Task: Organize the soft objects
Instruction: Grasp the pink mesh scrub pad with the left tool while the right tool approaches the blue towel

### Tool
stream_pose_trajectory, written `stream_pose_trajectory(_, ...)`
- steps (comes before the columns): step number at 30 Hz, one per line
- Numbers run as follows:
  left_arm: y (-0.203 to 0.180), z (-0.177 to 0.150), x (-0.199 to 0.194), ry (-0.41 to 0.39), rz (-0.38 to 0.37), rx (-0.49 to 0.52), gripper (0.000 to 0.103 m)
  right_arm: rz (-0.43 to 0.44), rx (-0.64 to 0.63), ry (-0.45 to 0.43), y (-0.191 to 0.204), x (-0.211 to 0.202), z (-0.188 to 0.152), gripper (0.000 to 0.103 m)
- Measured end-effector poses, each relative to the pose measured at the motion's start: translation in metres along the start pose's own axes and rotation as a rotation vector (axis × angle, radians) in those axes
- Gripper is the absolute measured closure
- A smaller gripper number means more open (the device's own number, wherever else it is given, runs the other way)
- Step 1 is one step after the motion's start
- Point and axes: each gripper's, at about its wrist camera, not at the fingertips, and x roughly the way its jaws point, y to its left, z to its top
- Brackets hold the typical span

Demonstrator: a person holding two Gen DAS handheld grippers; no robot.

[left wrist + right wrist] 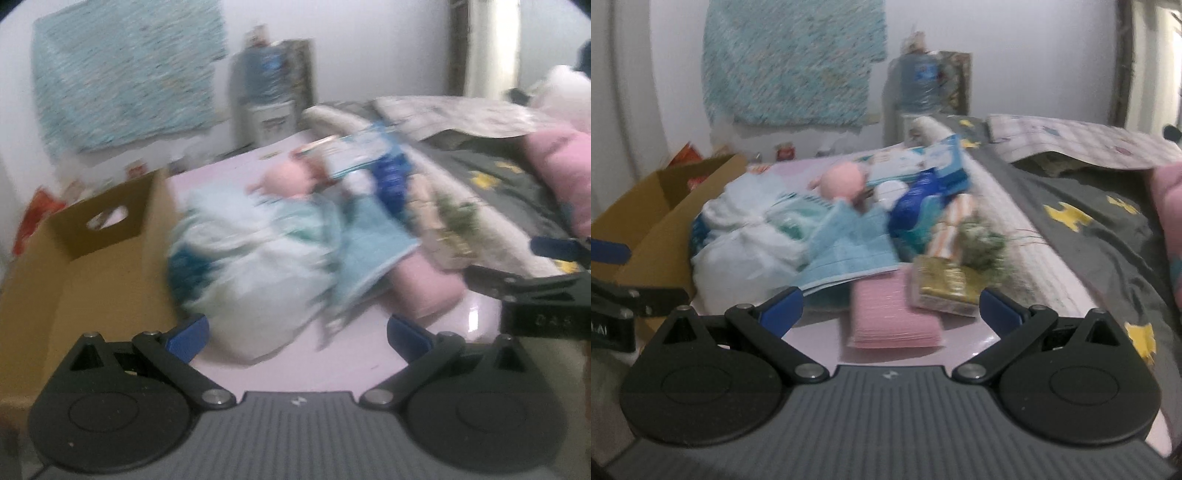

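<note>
Jaws of both grippers spread, empty, facing cloth pile (pixel 846 240).

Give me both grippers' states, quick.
Left gripper: open, holding nothing, facing the white bundle.
Right gripper: open, holding nothing, pink pack ahead.

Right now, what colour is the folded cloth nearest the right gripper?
Pink folded cloth, clearest in the right wrist view.
</note>
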Motion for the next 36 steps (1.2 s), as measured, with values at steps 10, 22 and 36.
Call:
stream_pose_trajectory(10, -0.054, 0.006, 0.050, 0.001, -0.261, 0.079, 0.017, 0.124, 0.218, 0.073, -0.055, 0.038, -0.006, 0.024)
stream_pose_trajectory(22, -0.081, 0.011, 0.124, 0.155, -0.341, 0.067, 0.036, 0.207, 0.344, 0.244, -0.066, 0.123, -0.010, 0.057)
stream_pose_trajectory(36, -0.062, -0.003, 0.120, 0.237, -0.415, 0.028, 0.034, 0.304, 0.404, 0.297, -0.067, 0.114, -0.019, 0.056)
